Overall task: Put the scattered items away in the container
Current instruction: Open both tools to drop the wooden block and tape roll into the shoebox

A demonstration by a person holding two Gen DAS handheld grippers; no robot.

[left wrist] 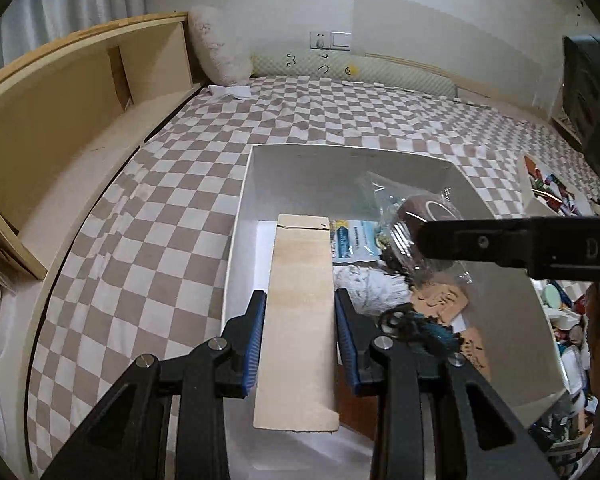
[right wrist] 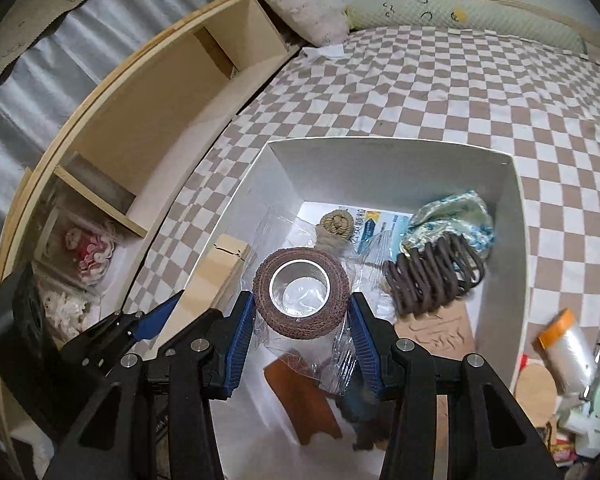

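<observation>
My left hand-held gripper points steeply down over the white container, its 2 blue pads clamped narrow on the long sides of a pale wooden slat. The slat runs forward from the jaws, its far end, with a small crack, over the container's inside and its near end sticking out behind the pads.

My right hand-held gripper is also angled down over the same container, pads pressing both sides of a brown tape roll wrapped in clear plastic. The roll stands with its open core facing the camera. From the left wrist view the right finger crosses in from the right edge and covers most of the roll.

The container sits on the checkered bed. Inside it: a brown coiled item, a blue-green crumpled bag, a printed packet, a knotted rope piece, a flat brown piece. Print on the packet is too small to read.

Loose stuff at the right edge, including an orange-capped clear roll, is blurred and cut off by the lens rim. A wooden shelf runs along the bed's left side. My hands themselves are out of frame.
</observation>
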